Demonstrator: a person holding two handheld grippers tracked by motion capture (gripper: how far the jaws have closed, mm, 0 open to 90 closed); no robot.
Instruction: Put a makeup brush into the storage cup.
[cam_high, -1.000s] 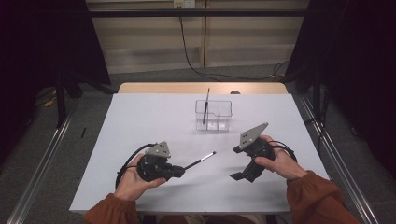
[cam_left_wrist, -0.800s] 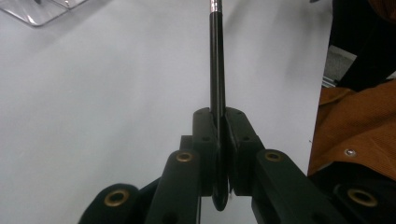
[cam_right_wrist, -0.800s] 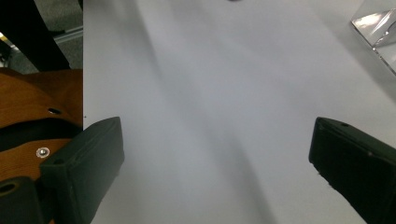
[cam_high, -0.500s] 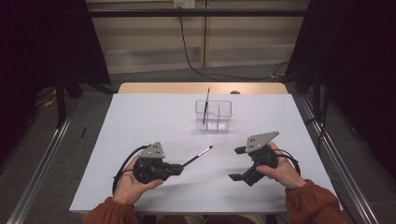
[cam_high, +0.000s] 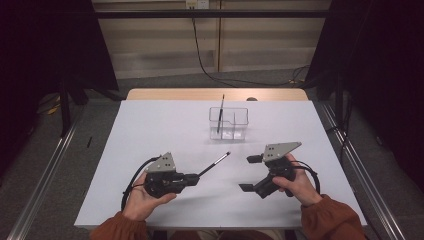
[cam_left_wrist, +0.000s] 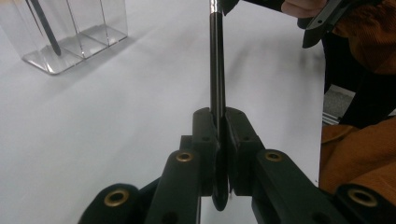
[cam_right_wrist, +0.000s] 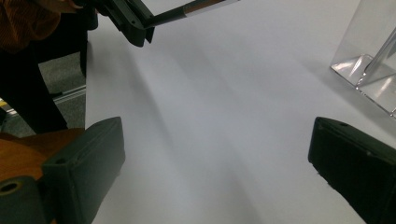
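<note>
My left gripper (cam_high: 196, 176) is shut on the end of a thin black pen (cam_high: 215, 163) near the table's front left. The pen slants up and to the right, its tip pointing toward the right gripper. In the left gripper view the pads clamp the pen (cam_left_wrist: 216, 70) at their tips (cam_left_wrist: 218, 122). My right gripper (cam_high: 251, 173) stands open at the front right, nothing between its fingers (cam_right_wrist: 217, 140). A clear divided container (cam_high: 228, 123) sits mid-table farther back, with a second black pen (cam_high: 220, 112) upright in its left compartment.
The white table top (cam_high: 160, 125) has a wooden strip along its far edge. Metal rails run along the floor on both sides. A cable hangs down the back wall. The container (cam_right_wrist: 373, 60) lies to the right in the right gripper view.
My right gripper has drifted slightly to the right and toward the near edge. The held pen's tip has swung a little farther from me. Both jaw states are unchanged.
</note>
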